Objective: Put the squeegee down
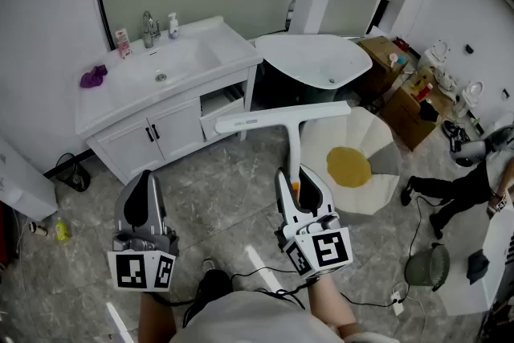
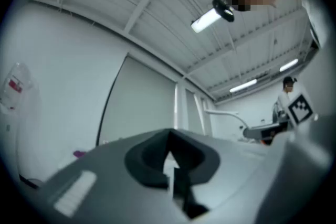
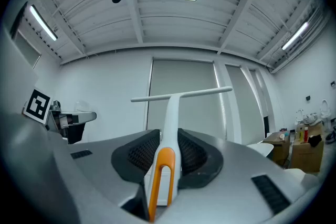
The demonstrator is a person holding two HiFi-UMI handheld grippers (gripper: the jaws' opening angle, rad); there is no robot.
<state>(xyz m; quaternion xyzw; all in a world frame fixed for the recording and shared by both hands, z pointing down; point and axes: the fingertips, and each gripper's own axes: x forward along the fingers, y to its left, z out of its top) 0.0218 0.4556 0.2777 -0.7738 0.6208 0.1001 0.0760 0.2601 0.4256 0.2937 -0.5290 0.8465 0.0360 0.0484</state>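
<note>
Centre frame, the right gripper (image 1: 299, 182) clamps the white squeegee (image 1: 281, 121) by its handle; blade print is illegible. Lower left, the left gripper (image 1: 147, 201) has its jaws together.

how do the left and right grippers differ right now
The right gripper is shut on the squeegee handle, blade held out ahead; the left gripper holds nothing, jaws together. In the head view the right gripper is by the egg-shaped mat, the left gripper nearer the vanity. Both point forward.
</note>
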